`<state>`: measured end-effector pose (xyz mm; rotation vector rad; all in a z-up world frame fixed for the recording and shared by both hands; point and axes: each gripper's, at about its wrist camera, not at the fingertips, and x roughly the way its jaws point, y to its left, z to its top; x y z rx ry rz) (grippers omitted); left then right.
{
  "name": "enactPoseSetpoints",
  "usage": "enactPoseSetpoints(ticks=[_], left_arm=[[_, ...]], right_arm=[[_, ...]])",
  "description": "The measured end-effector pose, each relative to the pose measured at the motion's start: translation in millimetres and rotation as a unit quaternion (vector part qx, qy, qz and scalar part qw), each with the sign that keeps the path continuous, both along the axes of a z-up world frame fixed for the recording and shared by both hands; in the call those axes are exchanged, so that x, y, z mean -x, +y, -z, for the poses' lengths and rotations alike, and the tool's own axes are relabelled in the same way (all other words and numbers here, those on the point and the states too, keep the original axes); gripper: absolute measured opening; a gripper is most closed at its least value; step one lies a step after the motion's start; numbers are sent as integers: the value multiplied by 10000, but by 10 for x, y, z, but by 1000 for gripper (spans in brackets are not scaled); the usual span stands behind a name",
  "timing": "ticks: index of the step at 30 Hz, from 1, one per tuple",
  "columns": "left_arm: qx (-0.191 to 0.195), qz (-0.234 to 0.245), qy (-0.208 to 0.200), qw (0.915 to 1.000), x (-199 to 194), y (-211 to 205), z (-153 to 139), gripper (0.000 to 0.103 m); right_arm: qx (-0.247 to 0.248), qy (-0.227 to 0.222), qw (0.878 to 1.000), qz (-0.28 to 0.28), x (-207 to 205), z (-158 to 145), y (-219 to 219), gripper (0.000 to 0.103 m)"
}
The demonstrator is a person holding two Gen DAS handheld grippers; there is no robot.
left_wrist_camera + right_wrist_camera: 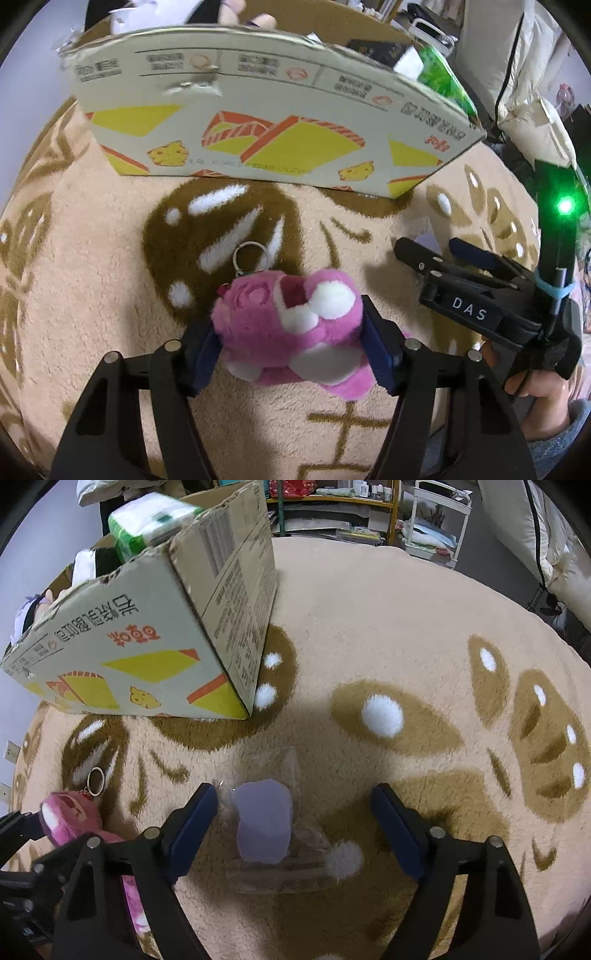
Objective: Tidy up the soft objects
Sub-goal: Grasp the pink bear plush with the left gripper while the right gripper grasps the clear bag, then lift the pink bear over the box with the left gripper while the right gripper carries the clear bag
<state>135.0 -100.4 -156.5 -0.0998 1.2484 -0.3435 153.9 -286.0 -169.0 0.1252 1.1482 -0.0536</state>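
- Left gripper [288,347]: pads pressed on pink plush keychain [291,328].
- Right gripper [295,812], marked "DAS": jaws apart around bagged lilac item [264,823].
- Printed cardboard box [258,122]: far side.

My left claw [291,345] covers both sides of the pink bear [291,332]. The box [147,627] hides its own contents, and its print is too blurred to read.

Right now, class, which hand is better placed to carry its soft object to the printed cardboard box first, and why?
Left, probably. The left claw already has its blue pads pressed on both sides of the pink plush bear keychain. The right claw stands wide around the pale purple pad in clear wrap, gripping nothing yet. The printed cardboard box lies just beyond.
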Motion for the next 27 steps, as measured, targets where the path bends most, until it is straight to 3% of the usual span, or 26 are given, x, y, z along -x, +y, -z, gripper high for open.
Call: enactPoseSetpoints(ticks=[13, 17, 27], left_arm=[[-696, 39, -760, 9947, 195, -20, -251, 62], [-794, -136, -885, 9928, 188, 79, -310, 62], [-1125, -460, -1534, 9807, 264, 159, -505, 62]], right_arm=[[-314, 151, 9993, 133, 234, -135, 76, 85], [-80, 209, 9996, 174, 246, -141, 31, 62], [-468, -153, 9986, 187, 323, -319, -71, 60]])
